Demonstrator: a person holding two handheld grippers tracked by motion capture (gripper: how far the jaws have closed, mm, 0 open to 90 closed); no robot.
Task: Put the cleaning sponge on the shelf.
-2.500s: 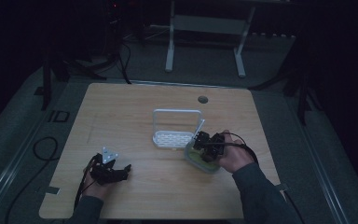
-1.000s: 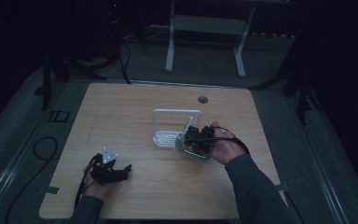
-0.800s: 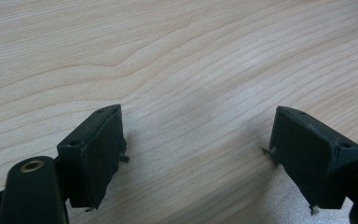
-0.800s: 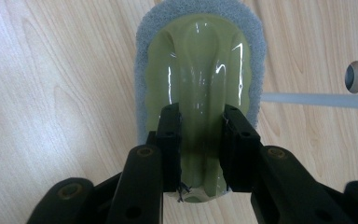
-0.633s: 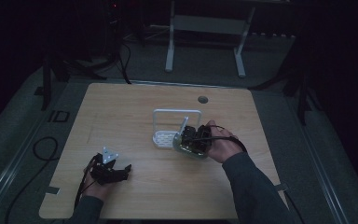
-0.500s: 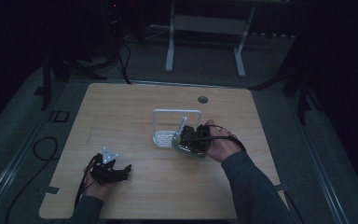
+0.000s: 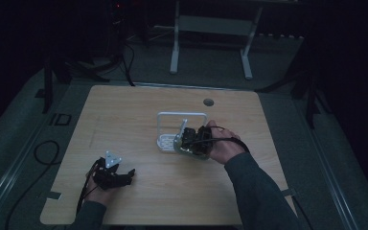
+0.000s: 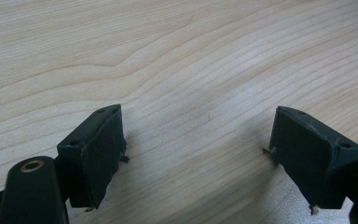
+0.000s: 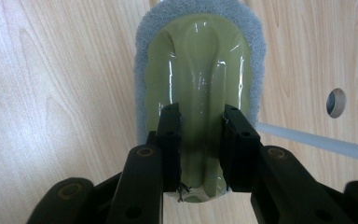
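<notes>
My right gripper (image 9: 200,144) is shut on the raised middle ridge of a scrub pad (image 9: 200,60) with a glossy olive-green plastic back and a grey fibre edge. The pad hangs over the wooden table (image 9: 65,84). In the high view the right gripper (image 7: 191,140) holds the pad (image 7: 186,150) right against the front right side of a small white wire rack (image 7: 182,115). My left gripper (image 7: 120,176) rests at the table's front left. Its jaws stand wide open on bare wood, as the left gripper (image 8: 200,154) view shows.
A round cable hole (image 7: 208,102) lies behind the rack, and the hole (image 9: 336,102) also shows beside a white rack bar (image 9: 317,142). Cables trail off the table's left side. A white frame (image 7: 211,24) stands on the floor beyond the table.
My right gripper has carried the scrub pad leftward, from the table's right part up against the white rack. The left gripper has stayed put.
</notes>
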